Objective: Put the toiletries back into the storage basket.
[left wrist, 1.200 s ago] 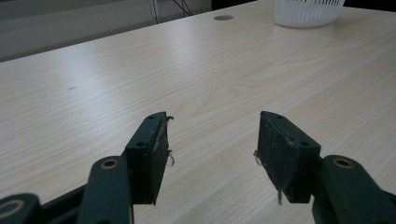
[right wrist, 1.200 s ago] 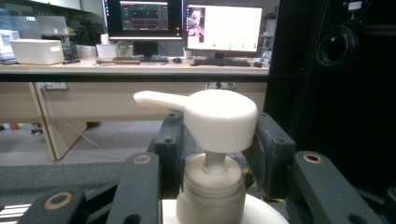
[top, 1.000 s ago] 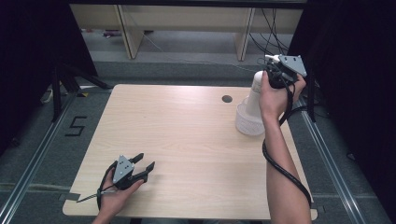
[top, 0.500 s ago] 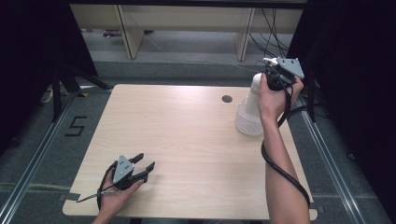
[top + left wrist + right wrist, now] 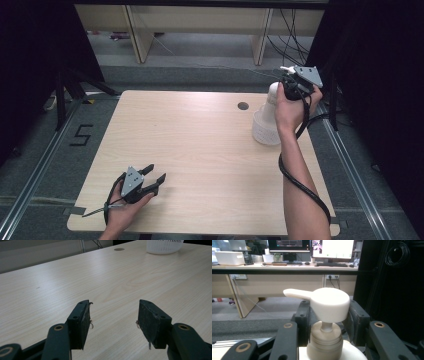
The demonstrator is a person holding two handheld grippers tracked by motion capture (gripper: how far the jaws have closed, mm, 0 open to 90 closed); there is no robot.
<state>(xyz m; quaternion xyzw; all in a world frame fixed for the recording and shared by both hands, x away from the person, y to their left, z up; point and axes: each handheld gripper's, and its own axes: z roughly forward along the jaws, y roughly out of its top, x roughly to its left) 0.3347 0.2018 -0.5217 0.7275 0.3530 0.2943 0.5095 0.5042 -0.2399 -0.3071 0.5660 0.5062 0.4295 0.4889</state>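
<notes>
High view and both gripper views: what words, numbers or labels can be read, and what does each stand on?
"5": black tape mark on the grey floor left of the table.
Monitor screens in the right gripper view: text too small and blurred to read.
Pump bottle: no readable label.

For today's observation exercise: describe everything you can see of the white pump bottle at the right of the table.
The pump bottle is white, plastic-looking, and stands upright near the table's far right edge, beside a round hole. Its ribbed base is wide and it narrows upward to a threaded collar. A thin stem carries a rounded pump head whose spout runs level to one side. The right tongs sit around the neck, just under the head; whether the pads press on it cannot be told.
</notes>
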